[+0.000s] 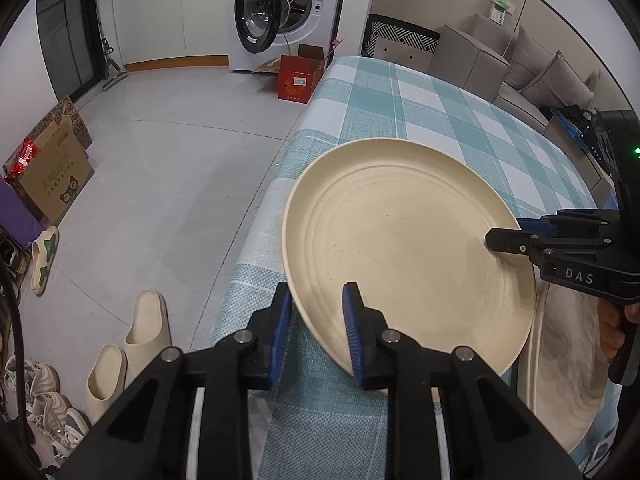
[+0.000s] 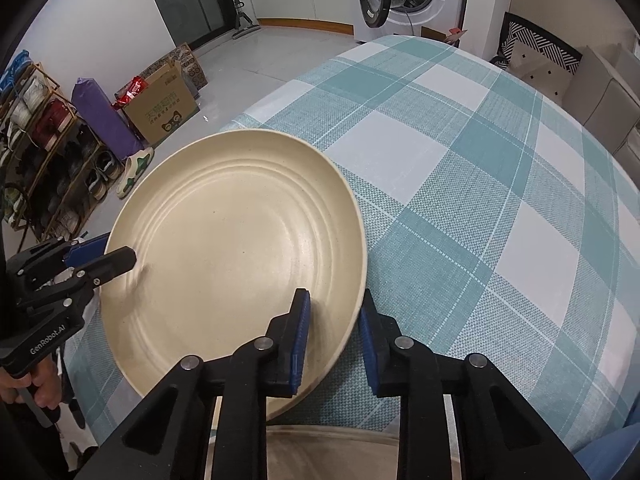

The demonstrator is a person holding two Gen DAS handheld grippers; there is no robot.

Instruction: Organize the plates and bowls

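Teal-and-white checked tablecloth [image 2: 460, 168] covered the table; washing machine [image 1: 280, 12] w/ its door open stood at the far wall, cardboard box [image 1: 54, 176] and slippers [image 1: 124, 344] on the floor at left. Cream plate [image 1: 404, 248] sat tilted near the table's near-left edge, overlapping a 2nd plate [image 1: 560, 380] beneath. Left gripper [image 1: 316, 332] pinched the plate's near rim, pads either side. Right gripper [image 2: 334, 340] pinched the opposite rim likewise.

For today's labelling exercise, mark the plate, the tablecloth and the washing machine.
plate [image 2: 224, 240]: right wrist view, its centre.
tablecloth [image 2: 480, 184]: right wrist view, a bare checked patch.
washing machine [image 1: 280, 12]: left wrist view, its drum opening.
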